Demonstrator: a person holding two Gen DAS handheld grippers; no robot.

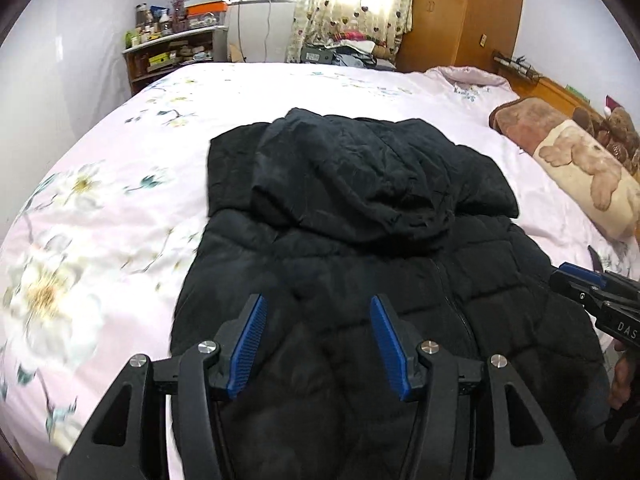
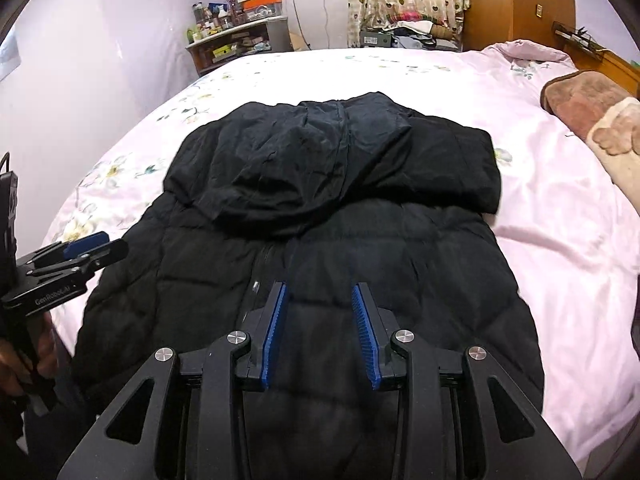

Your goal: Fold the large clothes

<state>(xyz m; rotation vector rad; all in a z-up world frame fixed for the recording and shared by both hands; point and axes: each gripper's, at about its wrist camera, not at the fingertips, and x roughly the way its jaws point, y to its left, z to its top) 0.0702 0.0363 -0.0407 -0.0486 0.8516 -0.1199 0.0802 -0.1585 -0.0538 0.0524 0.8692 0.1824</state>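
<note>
Pale lilac walls (image 1: 60,40). Bed (image 1: 120,168) under pink floral sheet. Cluttered wooden shelf (image 1: 172,52) in far corner. Bright window, heart-print curtain (image 1: 356,4). Orange-brown wardrobe (image 1: 460,12) at right.

So there's a black puffer jacket (image 1: 360,248) spread flat on the bed (image 1: 132,184), hood folded down over the chest, zipper running down the middle. The bedsheet is pale pink with big white flowers. The left gripper (image 1: 318,312) hangs over the jacket's lower part with its blue pads spread apart, nothing between them. The right gripper (image 1: 576,280) pokes in from the right edge, by the jacket's side. A teddy-bear blanket (image 1: 576,160) sits far right, a cluttered shelf (image 1: 172,48) at the back.
</note>
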